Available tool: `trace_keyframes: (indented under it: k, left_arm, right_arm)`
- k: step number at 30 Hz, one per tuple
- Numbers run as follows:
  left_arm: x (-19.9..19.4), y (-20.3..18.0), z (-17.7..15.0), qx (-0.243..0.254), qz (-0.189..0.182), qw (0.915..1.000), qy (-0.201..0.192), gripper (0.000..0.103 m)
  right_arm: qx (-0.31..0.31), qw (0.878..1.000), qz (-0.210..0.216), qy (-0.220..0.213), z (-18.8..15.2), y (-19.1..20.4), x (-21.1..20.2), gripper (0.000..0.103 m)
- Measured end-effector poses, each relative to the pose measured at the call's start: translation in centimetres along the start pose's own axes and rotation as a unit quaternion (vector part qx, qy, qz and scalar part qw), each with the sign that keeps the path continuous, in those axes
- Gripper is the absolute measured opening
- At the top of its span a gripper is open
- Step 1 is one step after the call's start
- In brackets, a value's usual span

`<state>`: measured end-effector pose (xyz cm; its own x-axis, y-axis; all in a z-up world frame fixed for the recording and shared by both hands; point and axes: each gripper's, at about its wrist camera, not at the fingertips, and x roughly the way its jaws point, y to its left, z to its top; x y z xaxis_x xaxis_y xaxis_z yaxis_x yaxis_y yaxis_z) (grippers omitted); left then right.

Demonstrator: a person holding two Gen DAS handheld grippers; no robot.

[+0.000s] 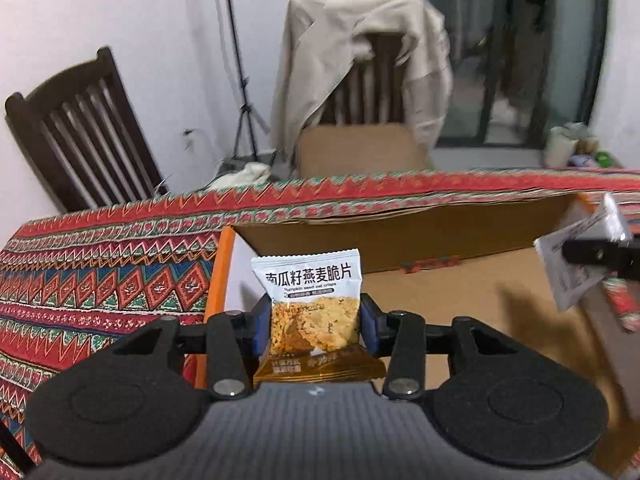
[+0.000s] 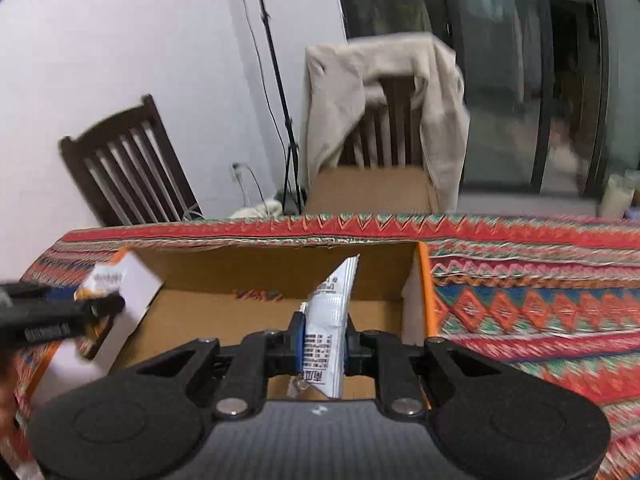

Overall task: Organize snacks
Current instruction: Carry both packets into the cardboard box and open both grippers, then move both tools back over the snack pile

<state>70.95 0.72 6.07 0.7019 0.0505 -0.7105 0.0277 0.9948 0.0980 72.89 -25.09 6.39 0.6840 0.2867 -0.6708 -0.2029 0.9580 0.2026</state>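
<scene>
**Two packets gripped over the open box**

Two grippers are working here, and each is holding one snack. Nearest my left camera, the left gripper point(image 1: 314, 326) is clamping a pumpkin seed oat crisps packet point(image 1: 310, 300) between its blue pads point(image 1: 262, 322); the packet is standing upright, printed face toward the lens, gold bottom seam hanging below the fingers. In the right camera, the right gripper point(image 2: 322, 344) is pinching a white packet point(image 2: 330, 320) edge-on, its top corner tilting up and to the right.

Both packets are hovering above the cardboard box point(image 1: 460, 236), not resting on its floor. I am seeing the right gripper from the left camera as well, at the frame's right edge, with its white packet blurred. Likewise the left gripper is showing at the left edge of the right view, over the box's white-lined wall.

The box is sitting open on a patterned tablecloth point(image 1: 100, 272) in red, green and orange; its rim is edged in orange. I cannot tell what the small printed patch on the box floor is.

Beyond the table, a dark wooden chair point(image 1: 76, 132) is standing against the wall, a second chair is wearing a beige jacket point(image 1: 360, 56), and a tripod stand point(image 1: 242, 92) is rising between them.
</scene>
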Motion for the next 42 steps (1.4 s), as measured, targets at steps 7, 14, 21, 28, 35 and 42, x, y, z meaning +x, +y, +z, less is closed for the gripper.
trace_keyframes:
  k: [7, 14, 21, 28, 35, 42]
  left_arm:
    - [0.1, 0.7, 0.1, 0.011, 0.007, 0.9998, -0.015, 0.073]
    - [-7.4, 2.2, -1.0, 0.003, -0.015, 0.9984, -0.054, 0.082]
    - [-21.0, 3.9, -7.1, -0.005, -0.048, 0.9883, -0.145, 0.099]
    - [-31.9, 3.8, -17.8, -0.004, -0.049, 0.9707, -0.235, 0.103]
    - [-35.2, 2.6, -28.0, -0.038, -0.053, 0.9704, -0.233, 0.103]
    - [-34.3, 0.9, -35.6, -0.029, -0.038, 0.9822, -0.182, 0.103]
  right_arm:
    - [-0.043, 0.996, -0.082, -0.015, 1.4, 0.6, 3.0, 0.071]
    - [-0.043, 0.996, -0.059, -0.058, 0.9, 0.9, -3.9, 0.071]
    - [-0.096, 0.988, -0.05, -0.109, -3.1, 2.9, -15.6, 0.089]
    - [-0.095, 0.984, -0.011, -0.148, -11.9, 4.0, -26.6, 0.097]
    - [-0.088, 0.979, 0.023, -0.184, -22.7, 5.5, -33.6, 0.103]
    - [-0.077, 0.983, -0.032, -0.167, -32.8, 6.3, -35.1, 0.103]
